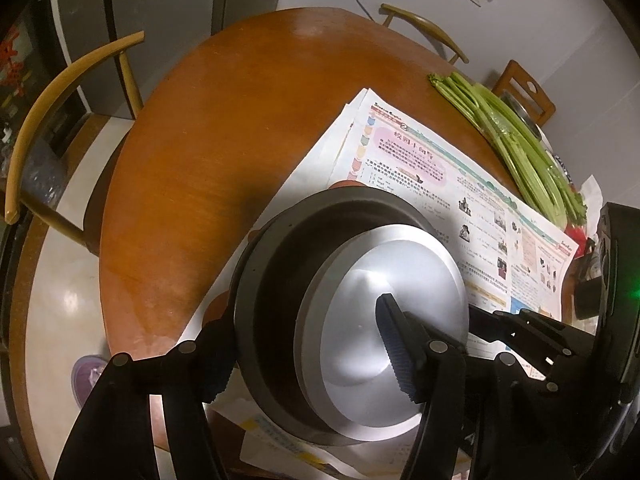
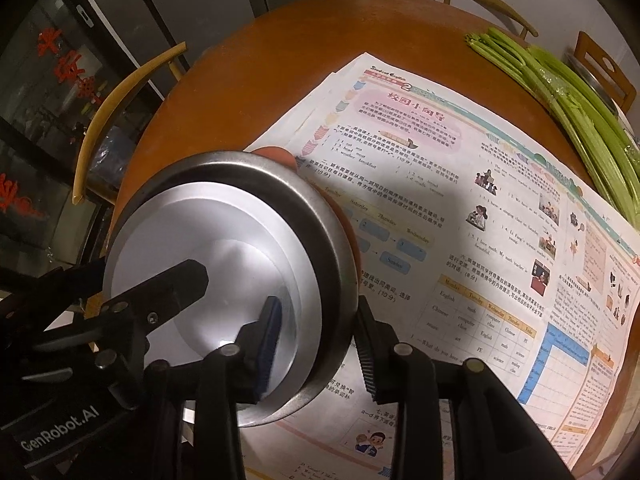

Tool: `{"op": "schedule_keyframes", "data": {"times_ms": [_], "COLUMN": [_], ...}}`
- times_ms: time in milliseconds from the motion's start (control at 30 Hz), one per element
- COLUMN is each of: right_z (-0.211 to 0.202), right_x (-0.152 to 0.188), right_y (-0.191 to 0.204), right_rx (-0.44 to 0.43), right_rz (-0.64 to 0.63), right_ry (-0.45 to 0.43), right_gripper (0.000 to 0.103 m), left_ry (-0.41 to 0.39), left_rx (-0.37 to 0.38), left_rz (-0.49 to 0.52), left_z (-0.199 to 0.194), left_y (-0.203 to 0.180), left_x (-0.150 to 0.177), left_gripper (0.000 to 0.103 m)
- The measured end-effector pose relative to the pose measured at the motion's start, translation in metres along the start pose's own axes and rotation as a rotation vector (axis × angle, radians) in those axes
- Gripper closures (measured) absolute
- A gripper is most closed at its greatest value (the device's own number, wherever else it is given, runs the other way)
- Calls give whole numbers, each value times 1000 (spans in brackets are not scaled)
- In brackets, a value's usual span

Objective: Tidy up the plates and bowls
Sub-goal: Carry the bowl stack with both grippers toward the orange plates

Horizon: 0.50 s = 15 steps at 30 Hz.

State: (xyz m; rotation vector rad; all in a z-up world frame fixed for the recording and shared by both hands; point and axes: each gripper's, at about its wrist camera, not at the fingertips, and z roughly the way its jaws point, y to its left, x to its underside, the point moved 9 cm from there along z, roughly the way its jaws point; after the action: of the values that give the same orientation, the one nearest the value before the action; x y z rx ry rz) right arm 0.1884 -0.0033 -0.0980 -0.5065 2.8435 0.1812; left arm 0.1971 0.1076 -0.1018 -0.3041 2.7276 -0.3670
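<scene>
Nearest, a steel bowl is gripped by both tools at once, its rim tilted off the newspaper beneath it. The left gripper is closed across the bowl's near-left wall, one ribbed pad inside against the shiny bottom and the other finger outside the dark rim. The right gripper is clamped on the opposite wall in the same manner, one blue pad pressed inside and the toothed finger set outside. Under the bowl an orange edge, seemingly of a plate, is glimpsed, though its shape cannot be made out. The newspaper is spread over a round wooden table. Farther right, a bundle of celery is laid along the table's edge. Beyond the table, curved wooden chairs are seen.
</scene>
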Motion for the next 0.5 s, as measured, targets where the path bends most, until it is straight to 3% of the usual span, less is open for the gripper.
{"op": "schedule_keyframes", "data": {"times_ms": [233,500], "right_z": [-9,-24], "right_x": [-4,-12], "right_y": [11,22], "right_rx": [-1,-27], "right_rz": [-30,-40], "right_ry": [-20,-63], "right_gripper": [50,49], "left_ry": [-33,-95], "left_rx": [-17,-26], "left_rz": [18,11], "left_z": [-9,-30], "left_y": [-1,2], "left_x": [-6,-14], "left_gripper": [30,27]}}
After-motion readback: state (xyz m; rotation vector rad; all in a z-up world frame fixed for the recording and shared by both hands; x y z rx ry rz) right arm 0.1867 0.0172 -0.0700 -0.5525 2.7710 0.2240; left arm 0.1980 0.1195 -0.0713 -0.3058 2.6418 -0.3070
